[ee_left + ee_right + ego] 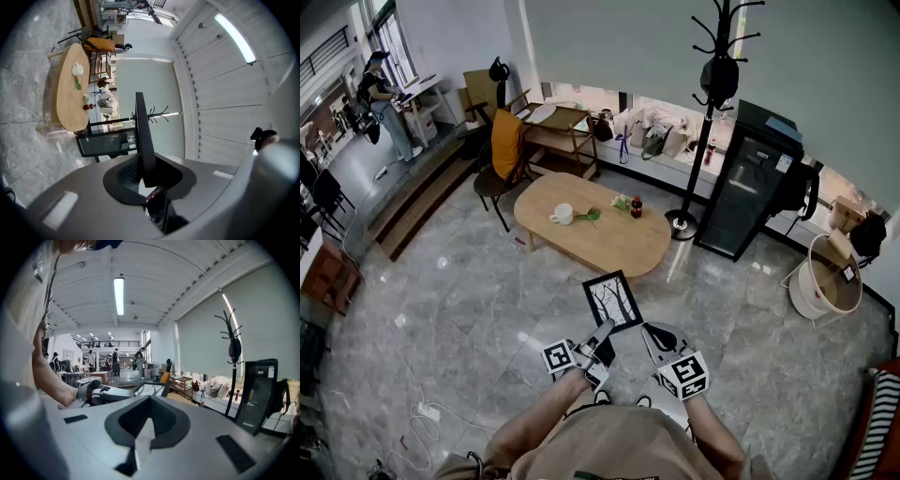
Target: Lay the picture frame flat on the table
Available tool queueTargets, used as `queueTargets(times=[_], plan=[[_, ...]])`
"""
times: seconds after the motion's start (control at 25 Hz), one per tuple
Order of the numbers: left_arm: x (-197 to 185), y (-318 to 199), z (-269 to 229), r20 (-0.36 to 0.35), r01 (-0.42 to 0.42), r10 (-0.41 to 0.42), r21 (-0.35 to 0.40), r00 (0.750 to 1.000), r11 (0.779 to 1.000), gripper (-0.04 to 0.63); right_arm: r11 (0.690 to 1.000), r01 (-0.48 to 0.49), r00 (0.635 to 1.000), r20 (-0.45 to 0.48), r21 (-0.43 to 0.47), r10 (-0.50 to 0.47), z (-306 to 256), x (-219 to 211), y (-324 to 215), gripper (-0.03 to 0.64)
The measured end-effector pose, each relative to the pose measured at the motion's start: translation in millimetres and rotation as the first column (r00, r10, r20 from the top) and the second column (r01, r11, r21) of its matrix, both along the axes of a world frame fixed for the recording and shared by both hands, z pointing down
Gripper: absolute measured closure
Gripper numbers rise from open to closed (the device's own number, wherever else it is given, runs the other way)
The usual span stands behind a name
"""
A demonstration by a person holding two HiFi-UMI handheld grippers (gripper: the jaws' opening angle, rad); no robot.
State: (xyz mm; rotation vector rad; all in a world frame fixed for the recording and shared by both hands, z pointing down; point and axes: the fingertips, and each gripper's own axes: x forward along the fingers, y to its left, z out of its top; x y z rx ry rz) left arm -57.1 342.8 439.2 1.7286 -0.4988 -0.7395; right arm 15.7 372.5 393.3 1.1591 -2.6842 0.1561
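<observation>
Picture frame point(612, 300), just one, clamped by left gripper point(600, 339).

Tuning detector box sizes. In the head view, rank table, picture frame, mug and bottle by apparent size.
1. Table
2. Picture frame, though it is nearer the camera, which inflates it
3. Mug and bottle: both tiny, too alike to rank

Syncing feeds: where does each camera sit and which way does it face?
Head view: on the person's head, facing steeply down; left tool, right tool, forearms show.
Left gripper view: on left tool, along jaws clamping the picture frame, toward the oval table.
Right gripper view: on right tool, along shut jaws; a forearm shows.
All share the frame.
</observation>
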Motion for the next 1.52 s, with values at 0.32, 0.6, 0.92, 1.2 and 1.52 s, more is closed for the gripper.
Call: queueTargets(times=[0.32, 0.6, 0.92, 1.2, 1.52], plan=[[-19.5, -22.6, 8.3, -0.002, -0.038, 0.038, -0.014, 0.999, 0.999, 0.538, 1.000, -0.023, 1.000, 0.006, -0.001, 0.023, 0.7, -18.4, -28.3, 0.614], [-40.9, -41.7, 15.3, -0.005, -0.061, 0.061, -0.035, 0.998, 0.998, 0.538, 0.998, -0.063, 0.998, 0.031, -0.002, 0.063, 6.3, -38.0, -47.6, 0.614], [-47.9, -71.1, 29.1, -0.012, -0.086, 0.085, -0.050, 0.996, 0.995, 0.538, 0.998, -0.064, 0.998, 0.019, -0.010, 0.065, 15.2, -53.5, -72.6, 0.614], [-41.0, -122.0, 42.8, 0.000, -0.078, 0.078, -0.087, 0.997, 0.993, 0.538, 0.999, -0.046, 0.999, 0.013, -0.025, 0.046, 25.6, -46.3, -132.8, 0.614], [-25.0, -211.9, 46.4, 0.015, -0.004, 0.006, -0.096, 1.000, 0.995, 0.538, 1.000, 0.014, 0.999, 0.031, -0.022, -0.013, 31.0, -18.7, -224.9, 0.612]])
